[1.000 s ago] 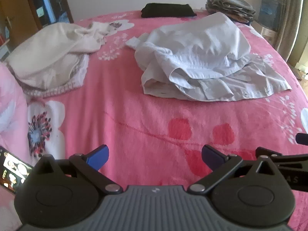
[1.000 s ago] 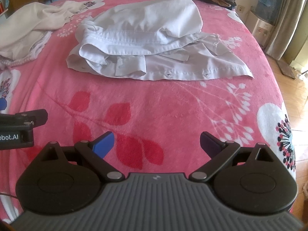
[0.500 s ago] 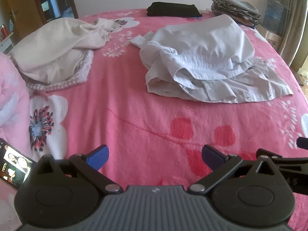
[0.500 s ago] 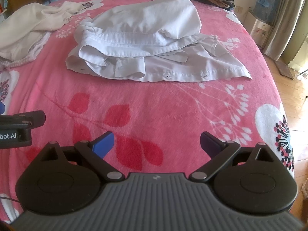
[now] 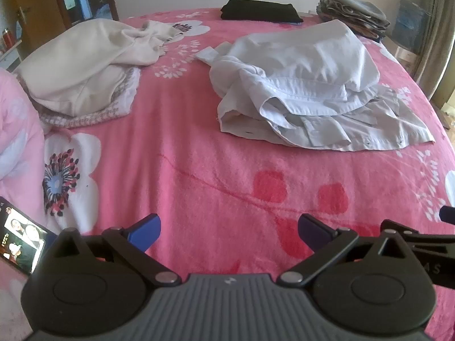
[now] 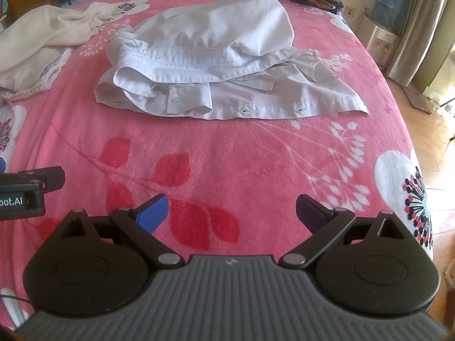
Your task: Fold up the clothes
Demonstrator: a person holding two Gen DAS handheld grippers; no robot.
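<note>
Shirt [image 6: 216, 65] crumpled, long axis running left-right, hem toward both wide-open, empty claws [image 5: 229, 233] [image 6: 231, 213].

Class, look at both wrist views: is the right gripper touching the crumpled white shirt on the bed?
Apart. The right wrist view shows the right gripper, jaws open, with bare pink blanket between it and the white shirt.

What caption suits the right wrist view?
Open right gripper hovers above pink bedspread, facing crumpled white shirt.
</note>
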